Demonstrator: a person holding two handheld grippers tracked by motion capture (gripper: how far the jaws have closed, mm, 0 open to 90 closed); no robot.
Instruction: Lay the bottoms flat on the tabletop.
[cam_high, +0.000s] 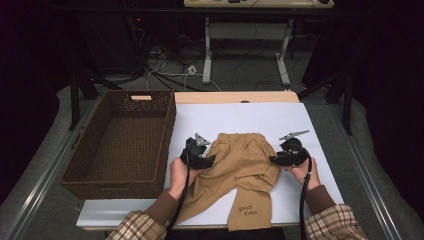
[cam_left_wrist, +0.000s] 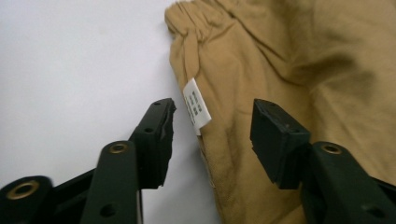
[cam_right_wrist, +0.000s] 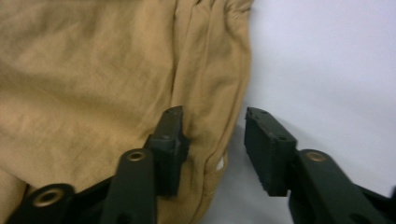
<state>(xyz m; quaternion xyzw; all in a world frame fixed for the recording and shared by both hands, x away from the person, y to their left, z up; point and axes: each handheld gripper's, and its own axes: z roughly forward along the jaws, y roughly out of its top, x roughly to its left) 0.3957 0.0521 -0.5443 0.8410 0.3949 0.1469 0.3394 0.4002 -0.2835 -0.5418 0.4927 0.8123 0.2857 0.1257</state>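
Note:
Tan trousers (cam_high: 245, 160) lie flat on the white board, waistband at the far end. My left gripper (cam_high: 210, 159) is at their left edge. In the left gripper view the left gripper (cam_left_wrist: 212, 126) stands open, the trousers' (cam_left_wrist: 289, 60) side seam and a white label (cam_left_wrist: 197, 106) between its jaws, untouched by the pads. My right gripper (cam_high: 274, 160) is at the right edge. In the right gripper view the right gripper (cam_right_wrist: 212, 135) is open, one jaw over the trousers (cam_right_wrist: 93, 70), the other over bare board, with the side edge between them.
A brown woven basket (cam_high: 110, 187) stands beside the white board (cam_high: 250, 115) on the left, nothing in it. One trouser leg with the dark lettering (cam_high: 246, 210) hangs over the board's near edge. Cables and a table frame (cam_high: 207, 55) lie on the floor beyond.

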